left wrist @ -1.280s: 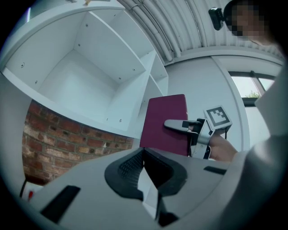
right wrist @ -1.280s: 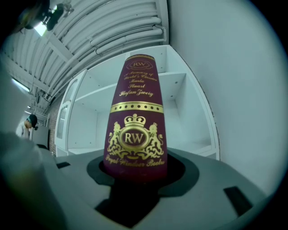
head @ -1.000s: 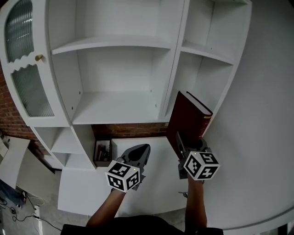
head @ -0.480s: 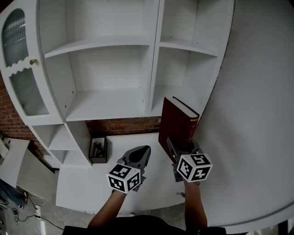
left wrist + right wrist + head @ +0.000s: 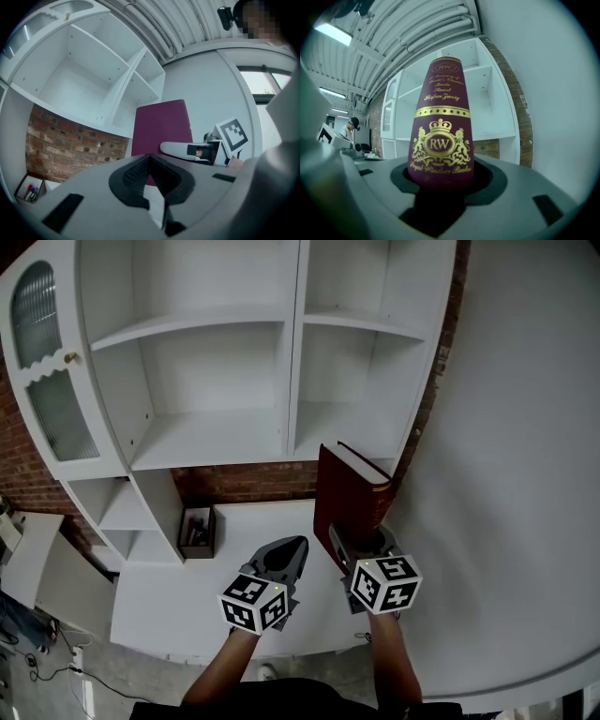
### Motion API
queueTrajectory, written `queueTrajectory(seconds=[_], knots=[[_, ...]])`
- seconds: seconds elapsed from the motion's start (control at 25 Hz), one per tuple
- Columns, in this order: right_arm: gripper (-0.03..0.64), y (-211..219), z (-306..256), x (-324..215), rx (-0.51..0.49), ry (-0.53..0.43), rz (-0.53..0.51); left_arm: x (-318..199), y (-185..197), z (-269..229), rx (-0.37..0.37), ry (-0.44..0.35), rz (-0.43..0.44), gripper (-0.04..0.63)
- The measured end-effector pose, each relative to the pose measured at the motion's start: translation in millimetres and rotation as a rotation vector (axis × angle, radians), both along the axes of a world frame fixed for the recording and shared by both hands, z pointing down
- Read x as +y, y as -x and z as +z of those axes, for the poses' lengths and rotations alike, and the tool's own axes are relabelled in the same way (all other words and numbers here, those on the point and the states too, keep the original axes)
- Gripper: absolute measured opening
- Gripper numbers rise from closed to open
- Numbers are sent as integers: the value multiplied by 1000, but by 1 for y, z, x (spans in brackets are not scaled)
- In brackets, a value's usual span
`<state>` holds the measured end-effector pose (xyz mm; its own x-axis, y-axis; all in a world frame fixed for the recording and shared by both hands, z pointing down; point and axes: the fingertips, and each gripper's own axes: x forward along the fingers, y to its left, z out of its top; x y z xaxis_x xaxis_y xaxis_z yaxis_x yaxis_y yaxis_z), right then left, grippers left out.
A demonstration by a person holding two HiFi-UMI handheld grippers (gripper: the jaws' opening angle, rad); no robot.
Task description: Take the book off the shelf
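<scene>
Head view: a white shelf unit (image 5: 211,442) stands bare, with a glass door (image 5: 42,362) at its left and a brick wall (image 5: 248,482) below it. A pen box (image 5: 195,531) sits at the counter's (image 5: 178,606) back left corner. The maroon book (image 5: 345,498) stands upright, clear of the shelves, over the counter's right edge, clamped in the right gripper (image 5: 361,542).

Left gripper view: the left gripper (image 5: 151,164) is pressed closed on nothing.

Right gripper view: the spine carries a gold crest, crown and the letters "RW". Nothing blocks the book.
</scene>
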<state>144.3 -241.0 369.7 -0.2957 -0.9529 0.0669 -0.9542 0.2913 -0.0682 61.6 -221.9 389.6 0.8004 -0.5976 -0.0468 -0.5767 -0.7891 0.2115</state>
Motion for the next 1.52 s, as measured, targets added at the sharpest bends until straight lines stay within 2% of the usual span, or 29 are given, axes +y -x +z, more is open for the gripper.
queueTrajectory(seconds=[0.52,0.96,1.24,1.52], knots=[[238,-9,11,49,-23,14,-34,46,-18,-4,6,-3,-22,15],[238,-27,25,90,-70,31,-73,91,-44,2,-25,1,-44,15],[238,-17,23,101,-90,8,-86,105,-33,7,-35,-1,-66,15],[238,-11,16,106,-81,3,-54,106,-24,4,-16,5,-43,15]])
